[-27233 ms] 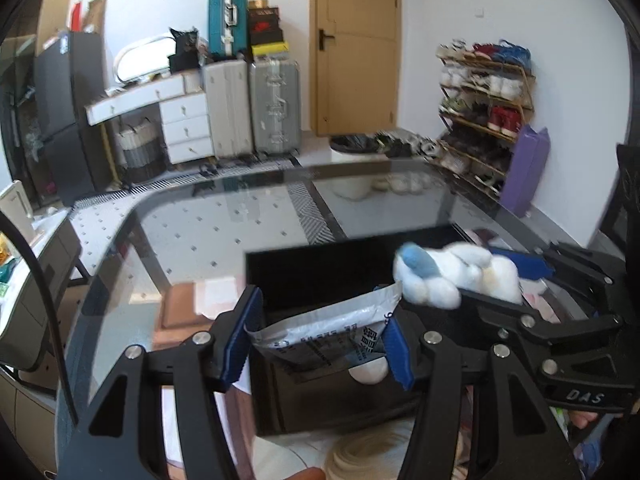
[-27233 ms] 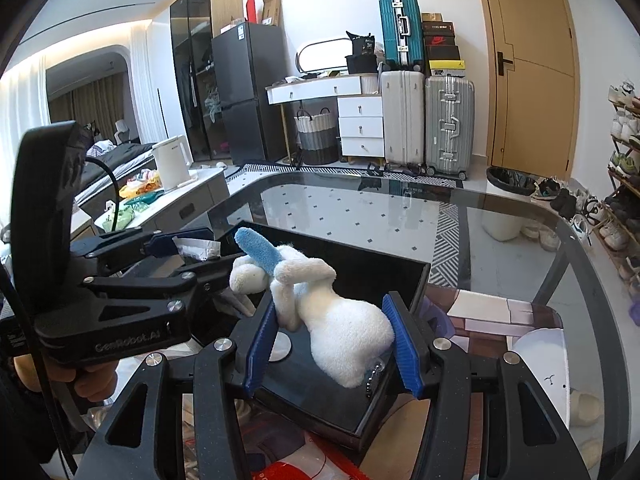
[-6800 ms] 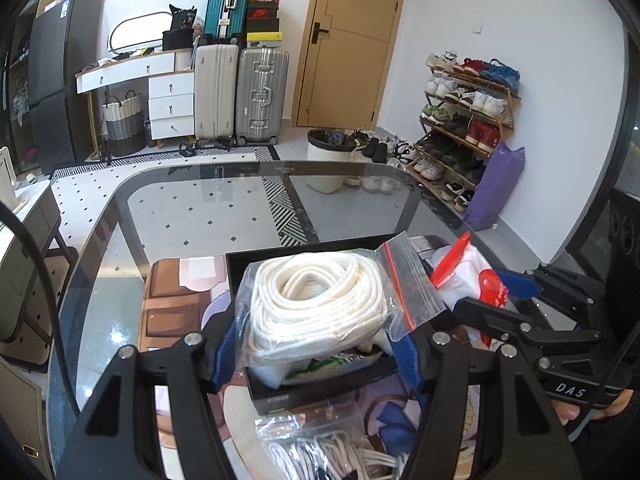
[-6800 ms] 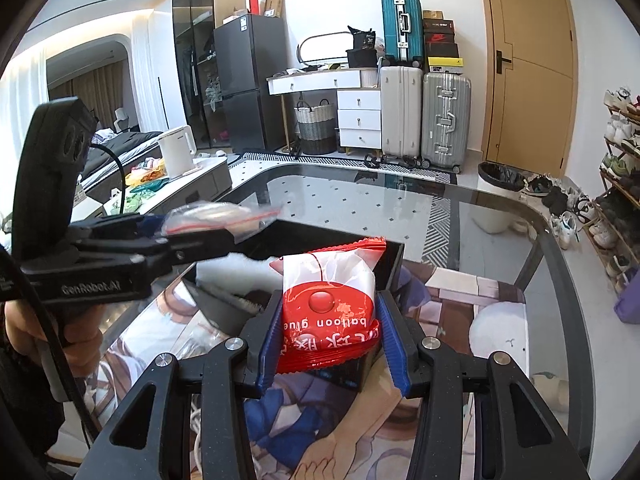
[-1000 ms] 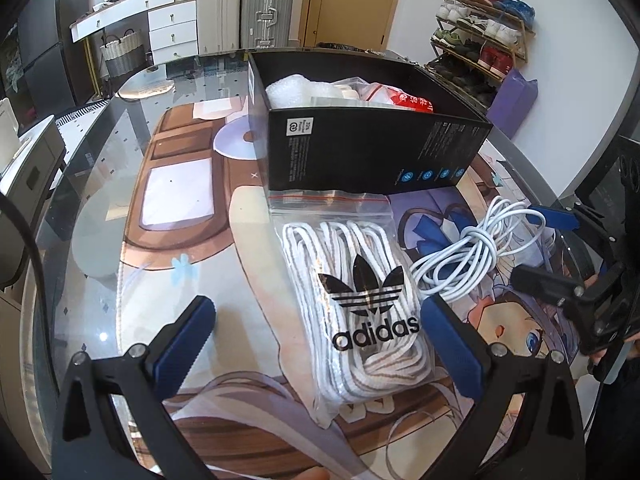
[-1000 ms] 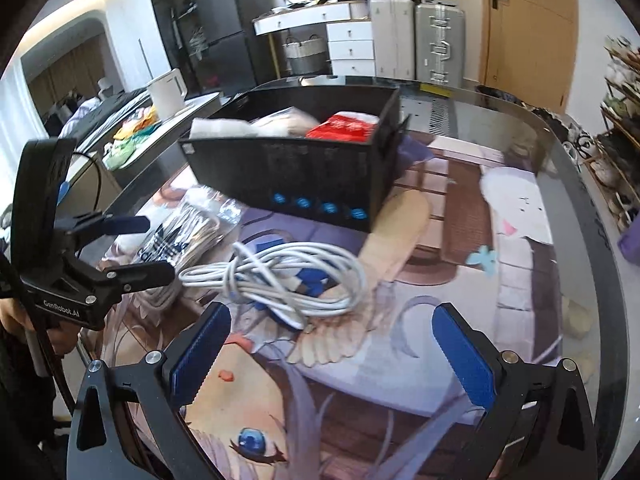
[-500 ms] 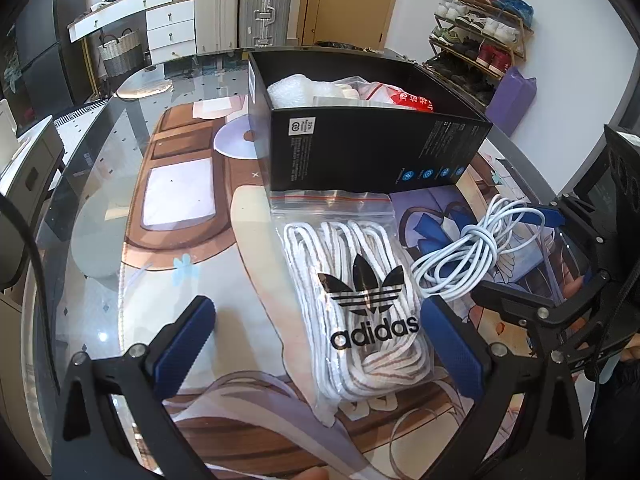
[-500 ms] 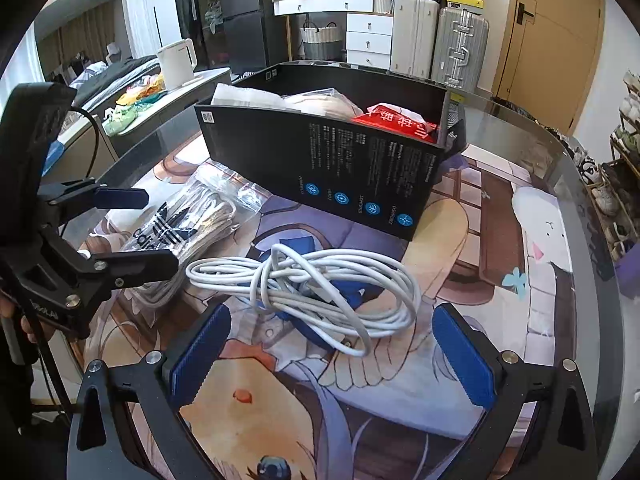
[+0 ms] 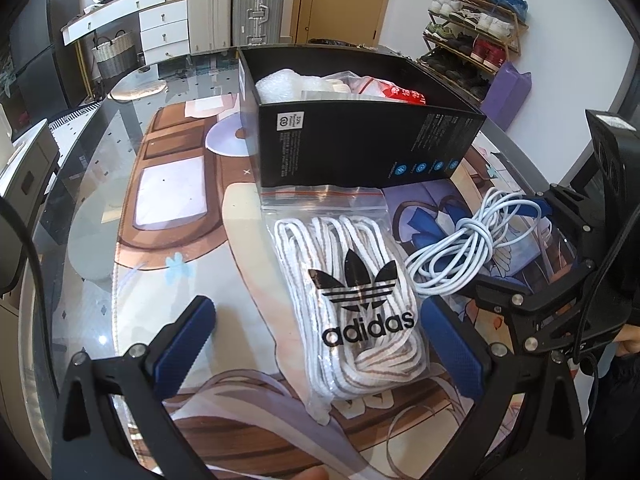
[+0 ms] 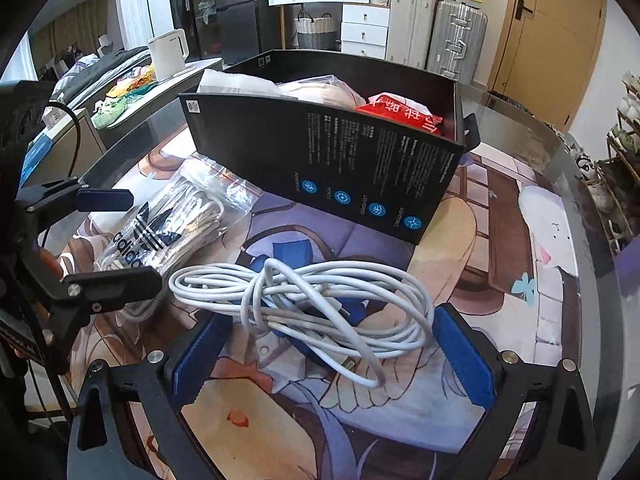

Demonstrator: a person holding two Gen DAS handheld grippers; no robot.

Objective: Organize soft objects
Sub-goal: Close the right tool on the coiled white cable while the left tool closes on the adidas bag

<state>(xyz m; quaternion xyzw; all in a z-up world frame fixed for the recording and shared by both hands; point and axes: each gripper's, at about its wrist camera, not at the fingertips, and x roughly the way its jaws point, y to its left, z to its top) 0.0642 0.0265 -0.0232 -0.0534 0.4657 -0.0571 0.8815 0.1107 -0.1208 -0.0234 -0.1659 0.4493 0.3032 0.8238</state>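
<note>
The left gripper (image 9: 316, 336) was wide open w/ nothing in it, its pads either side of the bag of laces (image 9: 352, 296) on the counter (image 9: 80, 208). The right gripper (image 10: 332, 354) was wide open & empty too, around the white cable (image 10: 308, 304). Both things lay just in front of the black box (image 10: 360, 168). The cable's loose loops could slip out or snag the box edge. The slick bag could slide. The bag said "adidas".
</note>
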